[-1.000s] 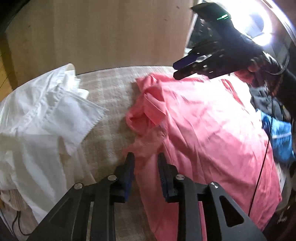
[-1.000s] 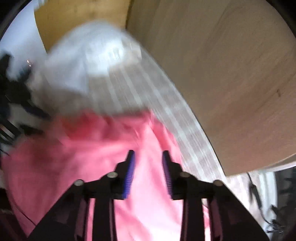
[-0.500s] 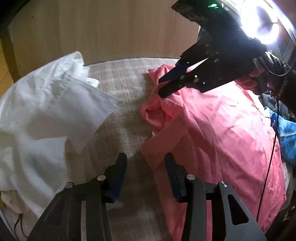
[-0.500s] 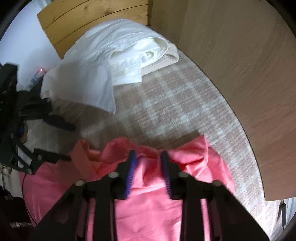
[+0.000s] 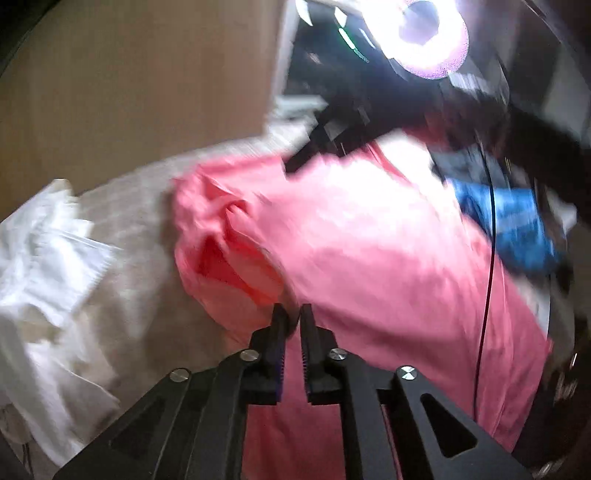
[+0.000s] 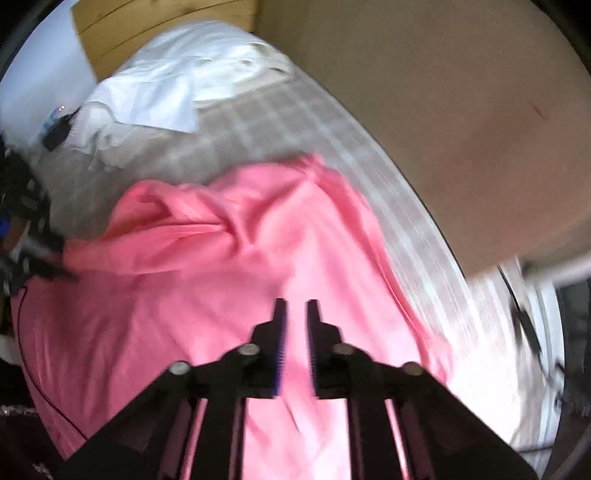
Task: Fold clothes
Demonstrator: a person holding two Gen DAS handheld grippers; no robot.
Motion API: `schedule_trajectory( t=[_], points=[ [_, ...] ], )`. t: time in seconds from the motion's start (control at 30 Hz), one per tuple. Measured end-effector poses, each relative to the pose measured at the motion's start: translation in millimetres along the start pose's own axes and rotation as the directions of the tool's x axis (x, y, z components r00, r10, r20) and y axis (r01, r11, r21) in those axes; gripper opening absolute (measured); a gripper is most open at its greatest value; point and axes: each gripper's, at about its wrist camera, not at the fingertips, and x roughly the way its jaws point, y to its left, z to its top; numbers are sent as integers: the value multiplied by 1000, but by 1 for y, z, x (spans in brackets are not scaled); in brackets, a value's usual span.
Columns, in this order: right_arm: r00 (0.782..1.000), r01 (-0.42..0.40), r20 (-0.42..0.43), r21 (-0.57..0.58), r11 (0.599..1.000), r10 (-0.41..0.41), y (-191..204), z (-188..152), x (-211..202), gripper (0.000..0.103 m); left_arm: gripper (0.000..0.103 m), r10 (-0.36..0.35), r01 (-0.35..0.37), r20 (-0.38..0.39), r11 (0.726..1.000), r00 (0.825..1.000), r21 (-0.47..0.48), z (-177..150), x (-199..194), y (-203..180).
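A pink garment (image 5: pixel 369 251) lies spread on a beige checked bed cover (image 5: pixel 140 229); it also shows in the right wrist view (image 6: pixel 207 280). My left gripper (image 5: pixel 293 314) is shut on the pink garment's left edge, below a bunched fold. My right gripper (image 6: pixel 296 308) has its jaws closed to a narrow gap over the pink cloth; the pinch itself is blurred. In the left wrist view the right gripper (image 5: pixel 306 155) shows as a dark blur at the garment's far edge.
A pile of white clothes (image 5: pixel 44 266) lies left of the pink garment, and shows in the right wrist view (image 6: pixel 166 85). A blue garment (image 5: pixel 509 221) lies at the right. A wooden panel (image 5: pixel 129 92) stands behind the bed. A ring light (image 5: pixel 424 33) glares above.
My left gripper has moved right onto the pink garment's edge and closed on it. My right gripper has narrowed its jaws and pulled back over the pink cloth, which has shifted.
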Motion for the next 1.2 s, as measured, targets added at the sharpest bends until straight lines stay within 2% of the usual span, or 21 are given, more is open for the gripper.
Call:
schedule_trajectory(
  t=[0.07,0.17,0.23,0.3,0.43,0.6,0.77,0.9,0.93,0.97,1.07,1.13,1.17,1.2],
  points=[
    [998,-43,56,80,996,39,-8,-3,-11,15,16,3,-1,-49,999,999,39,-8,7,-13],
    [985,-128,133,125,984,111,-2,5,-18,15,18,22,-24,-52,999,998,-27,-14,1,-5],
    [976,-178,149,124,976,159,13,12,-13,15,18,35,-38,-39,997,999,-74,-14,-10,1],
    [972,-213,127,119,970,197,30,20,1,15,18,63,-65,-29,993,998,-101,-10,-17,8],
    [987,-152,73,102,983,145,49,29,31,16,20,75,-75,-13,994,997,-84,-3,-21,7],
    [988,-149,72,133,980,140,42,36,43,16,21,60,-62,-36,997,998,-49,-4,-17,-1],
    [989,-142,61,128,982,135,37,44,45,18,22,50,-53,-50,997,998,-57,-5,-8,-2],
    [988,-151,39,109,982,148,37,47,53,18,27,52,-55,-51,996,997,-72,-2,1,0],
    [990,-141,37,92,986,138,39,46,52,14,27,53,-57,-51,996,997,-69,-1,3,0],
    [992,-126,39,69,990,123,43,44,51,4,27,55,-58,-50,996,997,-66,0,5,-1],
    [992,-105,75,47,993,101,47,38,41,4,27,58,-61,-48,996,997,-68,2,13,1],
    [990,-95,107,44,994,90,48,33,32,3,22,54,-57,-40,996,998,-71,2,17,3],
    [988,-97,124,54,994,89,46,30,27,3,3,50,-52,-34,996,998,-71,2,18,3],
    [987,-87,140,67,994,77,45,27,22,3,0,48,-50,-28,996,998,-71,1,19,4]
  ],
)
